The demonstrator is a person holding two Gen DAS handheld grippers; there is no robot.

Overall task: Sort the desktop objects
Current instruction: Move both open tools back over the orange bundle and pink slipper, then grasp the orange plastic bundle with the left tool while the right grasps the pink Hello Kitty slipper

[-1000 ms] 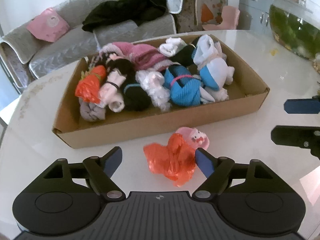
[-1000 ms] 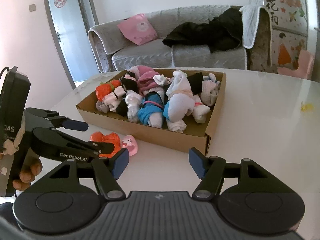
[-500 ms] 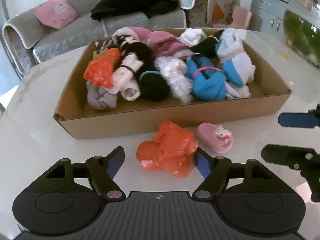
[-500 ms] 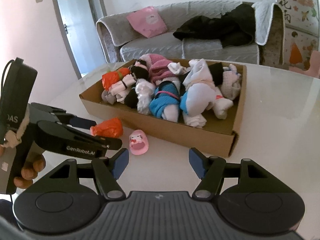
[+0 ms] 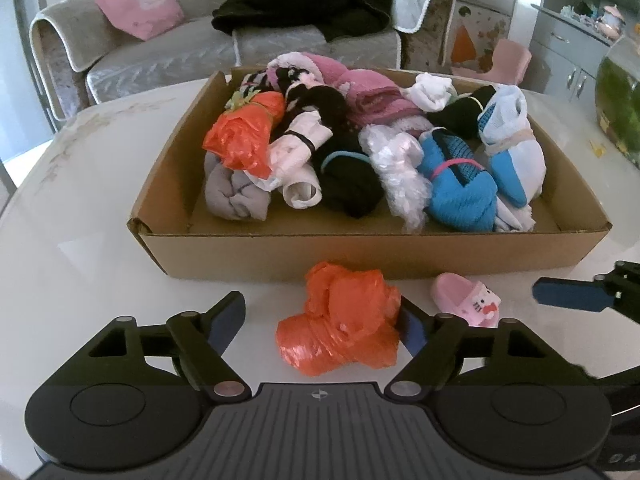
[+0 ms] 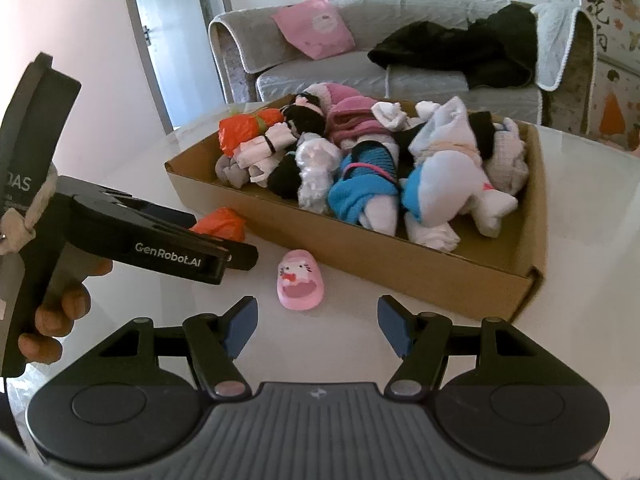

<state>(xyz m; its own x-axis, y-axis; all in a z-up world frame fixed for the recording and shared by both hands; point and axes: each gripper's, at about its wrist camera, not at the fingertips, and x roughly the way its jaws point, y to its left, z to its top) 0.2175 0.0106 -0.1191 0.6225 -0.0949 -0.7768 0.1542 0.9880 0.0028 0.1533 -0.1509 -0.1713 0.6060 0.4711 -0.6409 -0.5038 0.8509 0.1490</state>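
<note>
Between the cardboard box's [image 5: 360, 254] near wall and both spread-apart grippers [image 5: 320, 320] [image 6: 316, 326]: crumpled orange plastic bag [image 5: 344, 326], pink cat-face slipper [image 6: 299, 280].

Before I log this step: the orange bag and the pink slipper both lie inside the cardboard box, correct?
No. The orange bag and pink slipper both lie on the table in front of the cardboard box, as both wrist views show.

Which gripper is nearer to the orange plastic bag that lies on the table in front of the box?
Left. The left gripper has the orange plastic bag between its open fingers; the right gripper is off to the side, facing the pink slipper.
</note>
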